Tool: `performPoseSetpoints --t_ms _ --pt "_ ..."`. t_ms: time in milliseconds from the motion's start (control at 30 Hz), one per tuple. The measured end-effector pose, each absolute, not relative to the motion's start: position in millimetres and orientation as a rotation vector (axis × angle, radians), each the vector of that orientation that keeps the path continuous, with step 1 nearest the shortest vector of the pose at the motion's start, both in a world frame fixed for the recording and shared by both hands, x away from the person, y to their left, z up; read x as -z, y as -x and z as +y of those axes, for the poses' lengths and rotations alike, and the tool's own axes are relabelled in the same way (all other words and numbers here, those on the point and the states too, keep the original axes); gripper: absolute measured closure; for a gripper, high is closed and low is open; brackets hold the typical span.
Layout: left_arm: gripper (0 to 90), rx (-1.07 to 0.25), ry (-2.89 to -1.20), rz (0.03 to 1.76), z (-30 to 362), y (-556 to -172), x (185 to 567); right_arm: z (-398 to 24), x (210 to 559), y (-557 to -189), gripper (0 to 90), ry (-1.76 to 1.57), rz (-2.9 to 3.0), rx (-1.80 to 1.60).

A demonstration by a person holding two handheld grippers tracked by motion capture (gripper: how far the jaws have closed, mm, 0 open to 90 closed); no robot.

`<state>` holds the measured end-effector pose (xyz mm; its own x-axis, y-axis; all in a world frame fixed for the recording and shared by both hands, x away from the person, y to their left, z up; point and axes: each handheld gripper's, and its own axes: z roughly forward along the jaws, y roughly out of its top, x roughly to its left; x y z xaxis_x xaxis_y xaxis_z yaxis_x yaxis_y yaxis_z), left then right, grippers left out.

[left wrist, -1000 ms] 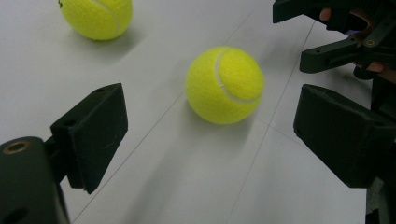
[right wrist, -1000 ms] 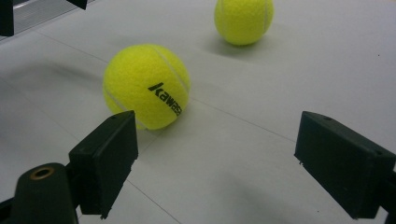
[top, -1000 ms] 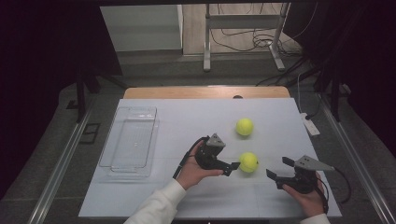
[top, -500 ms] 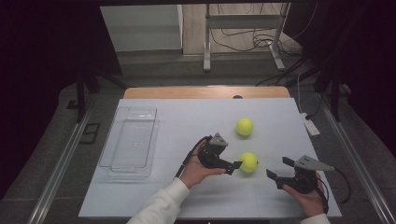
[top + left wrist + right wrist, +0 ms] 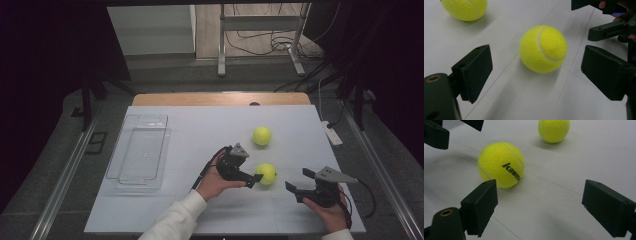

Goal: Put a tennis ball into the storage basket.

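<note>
Two yellow tennis balls lie on the white table [image 5: 200, 135]. The near ball [image 5: 266, 173] [image 5: 543, 48] [image 5: 501, 165] carries black lettering. The far ball [image 5: 261, 135] [image 5: 464, 8] [image 5: 554, 130] rests behind it. My left gripper [image 5: 254, 175] [image 5: 537, 67] is open, low over the table just left of the near ball, with the ball ahead of its wide-spread jaws and untouched. My right gripper [image 5: 297, 180] [image 5: 539, 200] is open and empty, a little to the right of the same ball and pointing at it.
A clear plastic bin [image 5: 139, 150] stands empty at the table's left. A white power strip [image 5: 332, 134] lies at the right edge. The table's wooden far edge [image 5: 220, 98] borders a dark floor with a metal stand [image 5: 260, 45].
My left gripper has edged slightly closer to the near ball. The balls and the right gripper have stayed put.
</note>
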<state>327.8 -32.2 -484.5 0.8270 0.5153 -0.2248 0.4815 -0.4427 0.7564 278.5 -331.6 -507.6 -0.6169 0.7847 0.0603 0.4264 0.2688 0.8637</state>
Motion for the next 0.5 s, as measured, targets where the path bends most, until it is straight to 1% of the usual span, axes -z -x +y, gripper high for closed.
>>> performPoseSetpoints --t_ms 500 --pt "10.5 -0.021 -2.147 0.71 -49 -331 493 -332 508 -279 13.8 -1.102 2.169 -1.292"
